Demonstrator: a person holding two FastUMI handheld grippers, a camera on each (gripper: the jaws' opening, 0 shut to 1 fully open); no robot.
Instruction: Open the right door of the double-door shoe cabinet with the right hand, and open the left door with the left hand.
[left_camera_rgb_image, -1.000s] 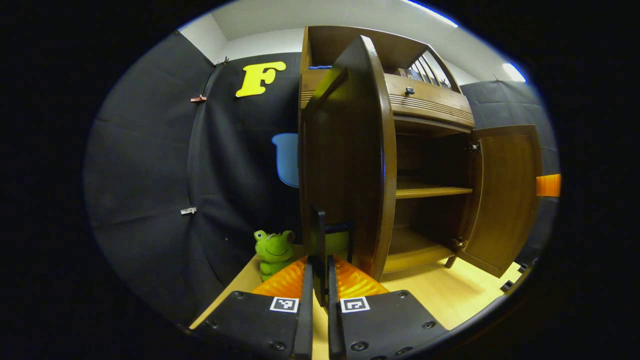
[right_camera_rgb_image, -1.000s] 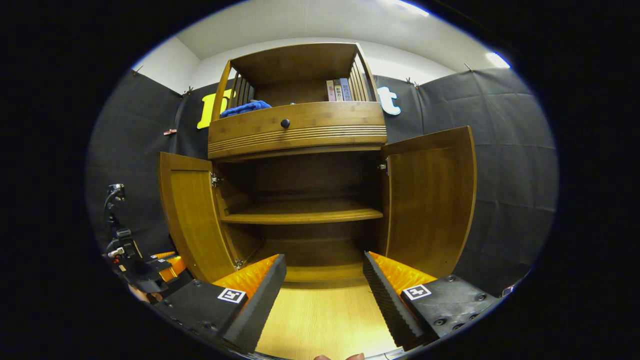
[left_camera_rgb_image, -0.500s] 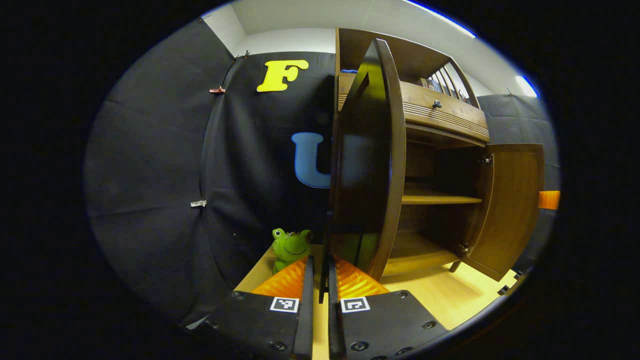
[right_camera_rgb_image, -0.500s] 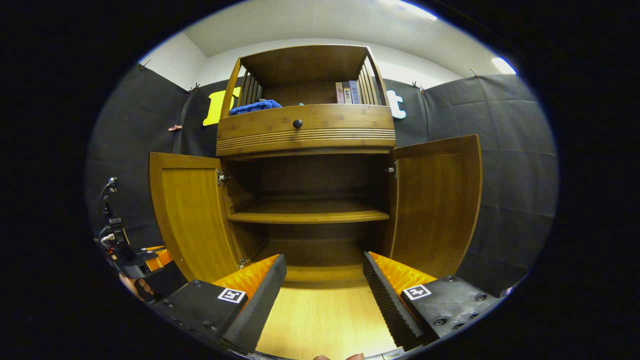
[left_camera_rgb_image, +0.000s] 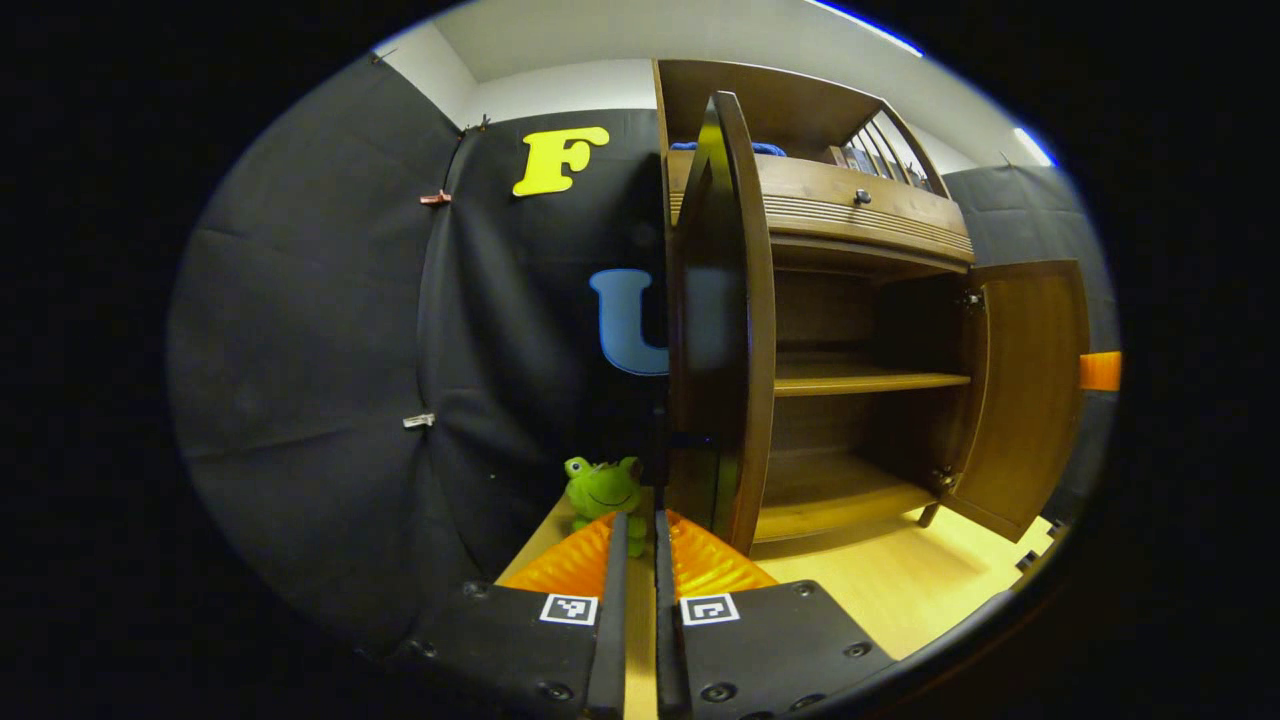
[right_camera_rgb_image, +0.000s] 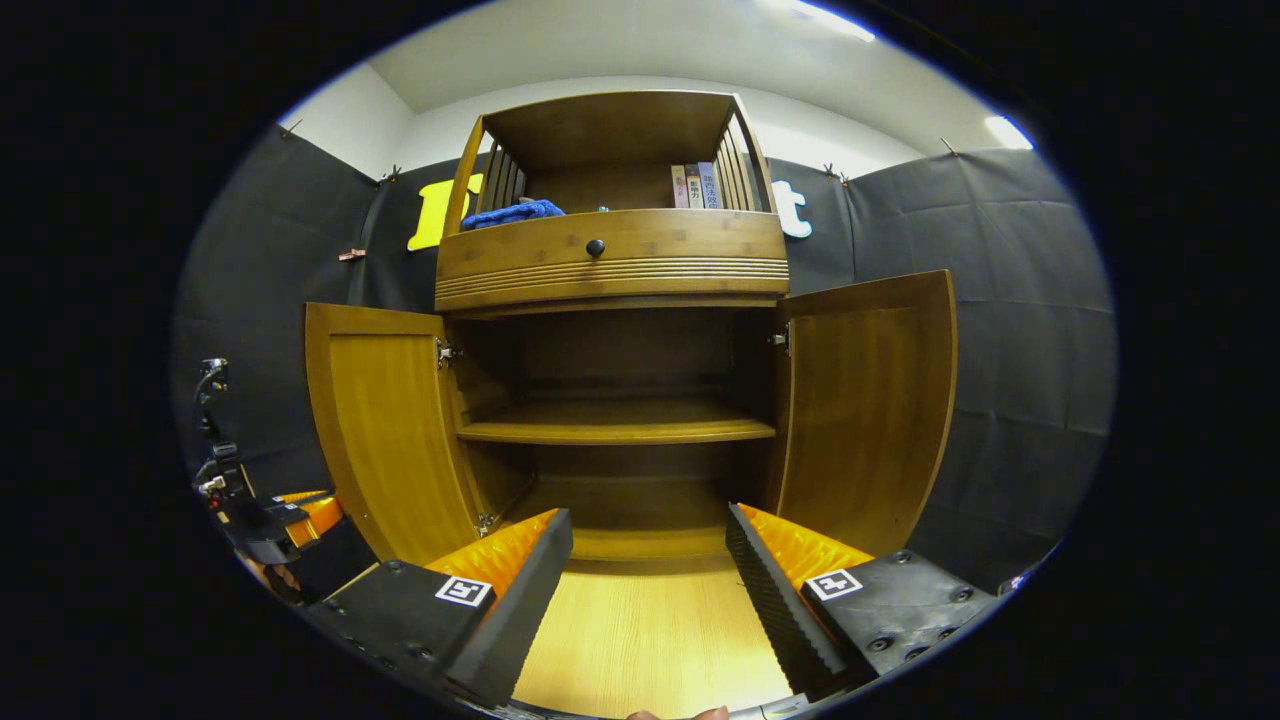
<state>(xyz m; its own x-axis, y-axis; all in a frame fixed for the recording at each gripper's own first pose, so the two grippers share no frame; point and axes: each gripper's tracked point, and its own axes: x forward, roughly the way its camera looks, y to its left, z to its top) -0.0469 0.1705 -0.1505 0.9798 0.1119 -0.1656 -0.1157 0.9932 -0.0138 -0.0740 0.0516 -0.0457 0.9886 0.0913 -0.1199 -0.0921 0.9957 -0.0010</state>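
The left claw (left_camera_rgb_image: 634, 560) has its fingers drawn nearly together with nothing between them, while the right claw (right_camera_rgb_image: 650, 560) is spread wide and empty, and both are held level, pointing forward over the desk.

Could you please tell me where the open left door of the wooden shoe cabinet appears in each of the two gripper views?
Left gripper view: the brown wooden left door stands nearly edge-on at the centre, just above the left gripper.
Right gripper view: the same door is at left of centre, swung wide, its inner face towards the camera.
Shared landmark: the round dark drawer knob above the open compartment.
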